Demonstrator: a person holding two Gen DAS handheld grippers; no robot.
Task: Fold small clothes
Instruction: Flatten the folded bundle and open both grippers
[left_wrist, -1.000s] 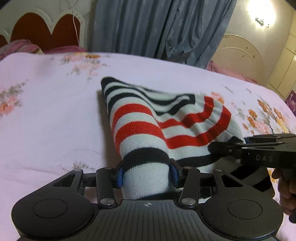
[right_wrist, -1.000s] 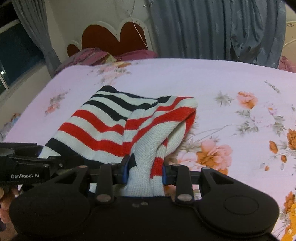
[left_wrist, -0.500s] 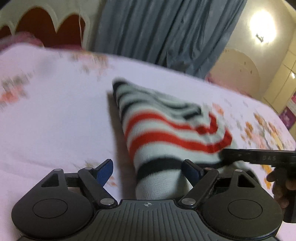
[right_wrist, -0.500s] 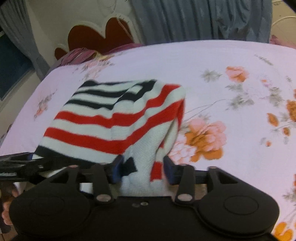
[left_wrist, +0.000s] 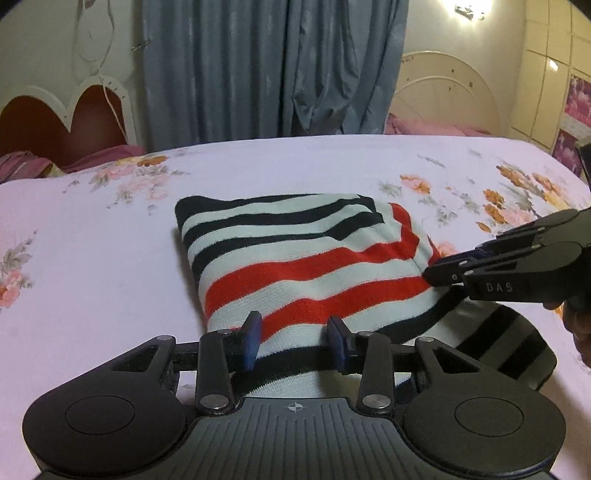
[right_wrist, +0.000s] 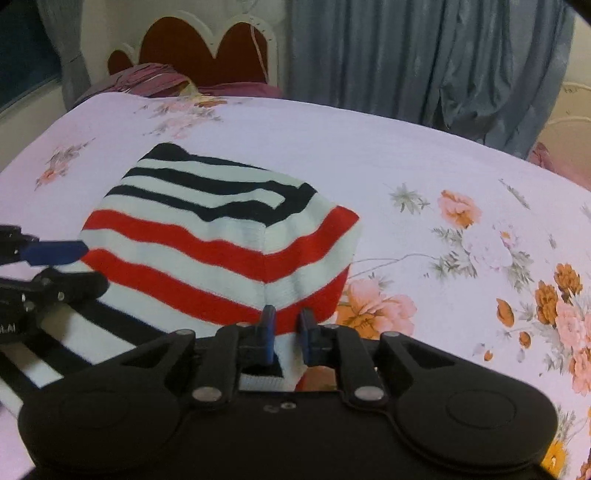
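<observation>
A small knit garment with red, black and white stripes (left_wrist: 295, 254) lies folded flat on the bed; it also shows in the right wrist view (right_wrist: 221, 236). My left gripper (left_wrist: 295, 341) is open, its blue pads apart above the garment's near edge, holding nothing. My right gripper (right_wrist: 286, 334) has its jaws a small gap apart over the garment's near right corner; I cannot tell if cloth is pinched. The right gripper also shows in the left wrist view (left_wrist: 454, 271), at the garment's right edge. The left gripper shows at the left edge of the right wrist view (right_wrist: 70, 266).
The bed has a pale pink sheet with flower prints (left_wrist: 92, 258). A red and white headboard (right_wrist: 199, 55) and purple pillows (right_wrist: 147, 77) are at the far end. Blue-grey curtains (left_wrist: 273, 66) hang behind the bed.
Both grippers let go of the cloth they were pinching, the left first. The lifted garment edge dropped and now lies flat, folded over. Both grippers pulled back towards the near edge.
</observation>
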